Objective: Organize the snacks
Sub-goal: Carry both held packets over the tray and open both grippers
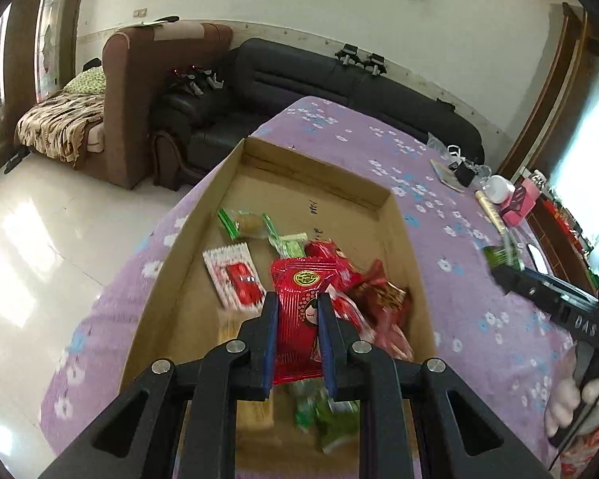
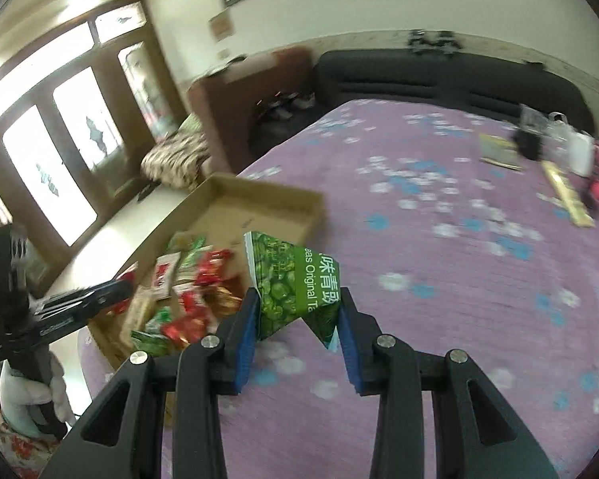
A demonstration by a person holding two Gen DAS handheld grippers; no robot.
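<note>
My left gripper (image 1: 298, 303) is shut on a red snack packet (image 1: 301, 315) with a doll face, held above the shallow cardboard box (image 1: 409, 247). The box holds several snacks: green packets (image 1: 289, 244), a white-and-red packet (image 1: 235, 277) and red wrappers (image 1: 379, 299). My right gripper (image 2: 297, 307) is shut on a green pea packet (image 2: 295, 283), held over the purple cloth right of the box (image 2: 235, 195). In the left wrist view the right gripper (image 1: 503, 263) shows at the right with the green packet.
The table has a purple flowered cloth (image 1: 479, 311). Small items lie at its far right: a white jar (image 1: 499, 188), a pink box (image 1: 521, 201), a long stick packet (image 2: 565, 191). A dark sofa (image 1: 299, 80) and a brown armchair (image 1: 139, 92) stand behind.
</note>
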